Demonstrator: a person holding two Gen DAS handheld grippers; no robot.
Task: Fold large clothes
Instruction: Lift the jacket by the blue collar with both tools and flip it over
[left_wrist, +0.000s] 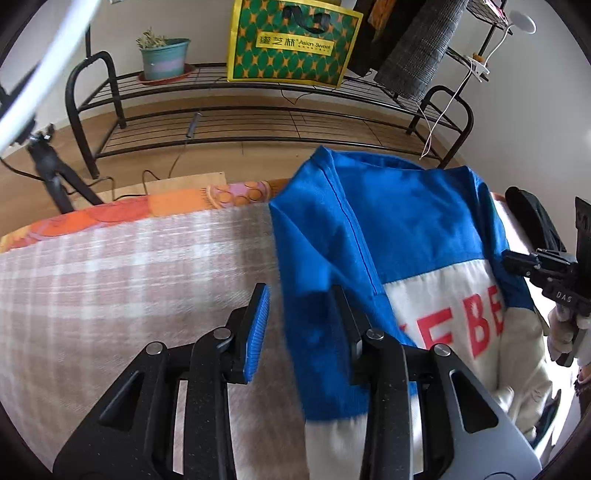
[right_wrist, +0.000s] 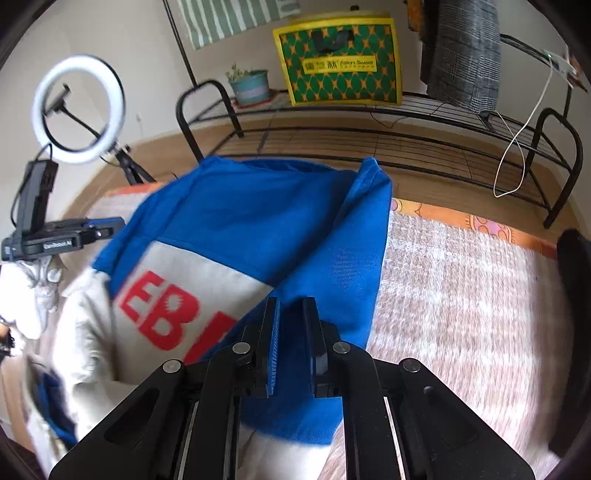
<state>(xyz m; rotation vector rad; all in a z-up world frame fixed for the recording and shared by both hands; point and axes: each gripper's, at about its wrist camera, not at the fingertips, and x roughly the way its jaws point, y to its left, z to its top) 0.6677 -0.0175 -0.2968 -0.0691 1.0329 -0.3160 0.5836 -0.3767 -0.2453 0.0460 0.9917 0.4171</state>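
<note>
Left wrist view shows the left gripper (left_wrist: 299, 325) with its two ribbed blue pads set a moderate way apart, blue fabric of the jacket (left_wrist: 388, 229) lying over the right finger; whether the pads actually press the cloth I cannot tell. One garment only is present: a woven jacket, blue across the shoulders and sleeves, cream below, with large red block letters on the cream band (only part of the lettering shows). It is held up above the far right part of the bed (left_wrist: 129, 266), whose cover is a soft, fuzzy pink-and-white plaid with an orange patterned border along the far edge. In the right wrist view the right gripper (right_wrist: 291, 332) has its black fingers drawn narrow, a slim gap between the pads, with a blue fold of the jacket (right_wrist: 258, 221) hanging just behind them; a grip cannot be confirmed. Beyond the far edge of the bed stands one black wire rack (left_wrist: 258, 122), carrying one teal plant pot (left_wrist: 164, 59) and one glossy yellow-and-green bag (left_wrist: 291, 40). One ring light (right_wrist: 79, 109) stands on a tripod at the left
</note>
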